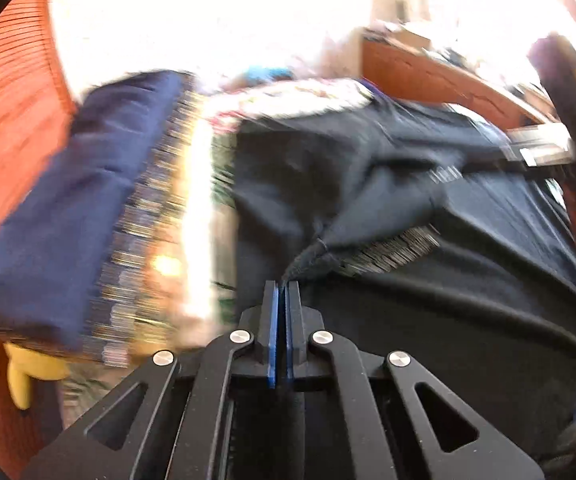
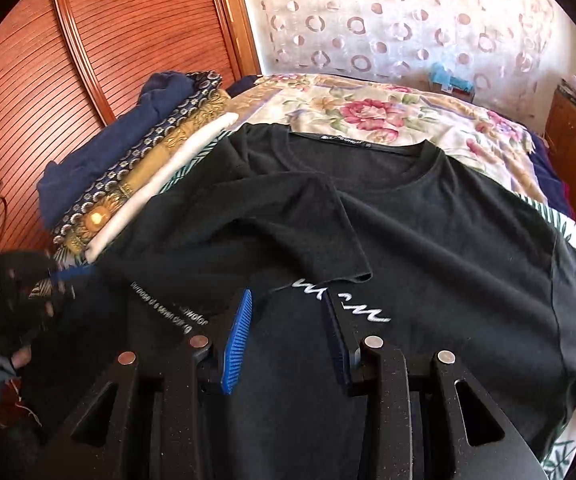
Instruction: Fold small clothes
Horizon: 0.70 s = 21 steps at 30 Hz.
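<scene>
Left hand-held gripper (image 1: 281, 286) clamped on an edge of black T-shirt (image 2: 428, 216); right hand-held gripper (image 2: 290, 312) spread apart, hovering over it. Shirt spread on bed (image 2: 368, 108), sleeve folded inward. Next, likely: carrying the pinched edge across.

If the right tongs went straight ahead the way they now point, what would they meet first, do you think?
Probably the black T-shirt: the open right tongs point across its white lettering toward the folded-over sleeve just ahead, though depth is hard to judge.

Folded stack (image 2: 135, 168) seemingly crowds the black shirt's (image 2: 428, 240) left edge.
</scene>
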### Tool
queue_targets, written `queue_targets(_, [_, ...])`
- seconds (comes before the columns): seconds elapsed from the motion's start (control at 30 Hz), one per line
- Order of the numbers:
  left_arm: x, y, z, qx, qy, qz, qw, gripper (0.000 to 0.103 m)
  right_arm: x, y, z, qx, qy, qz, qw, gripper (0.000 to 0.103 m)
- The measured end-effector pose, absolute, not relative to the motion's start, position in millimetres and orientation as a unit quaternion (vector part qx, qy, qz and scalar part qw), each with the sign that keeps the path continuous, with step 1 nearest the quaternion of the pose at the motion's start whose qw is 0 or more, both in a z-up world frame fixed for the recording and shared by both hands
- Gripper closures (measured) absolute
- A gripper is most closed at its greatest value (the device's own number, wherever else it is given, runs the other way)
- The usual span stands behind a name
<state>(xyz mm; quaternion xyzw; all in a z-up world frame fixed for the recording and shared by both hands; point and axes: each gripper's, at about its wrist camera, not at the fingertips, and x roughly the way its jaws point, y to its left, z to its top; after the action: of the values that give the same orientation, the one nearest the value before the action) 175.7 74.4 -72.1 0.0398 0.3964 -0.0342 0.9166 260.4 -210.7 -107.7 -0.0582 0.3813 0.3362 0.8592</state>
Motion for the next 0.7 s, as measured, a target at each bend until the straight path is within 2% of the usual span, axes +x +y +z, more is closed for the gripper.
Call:
queue_targets(0.2, [166,115,-52,0.025,0.377,0.013,0.926,0.099,254,-201,-105,-0.059,0.384,0.360,0.848,0.065])
queue_targets(0.47, [157,122,-52,0.024,0.376,0.013,0.926,0.099,273,-197,-105,-0.060,0.378,0.356,0.853,0.065])
queue_targets(0.7, [154,120,-50,0.013,0.372,0.007,0.928,0.099,324,-166,-99,-0.067,0.358,0.367,0.856,0.065])
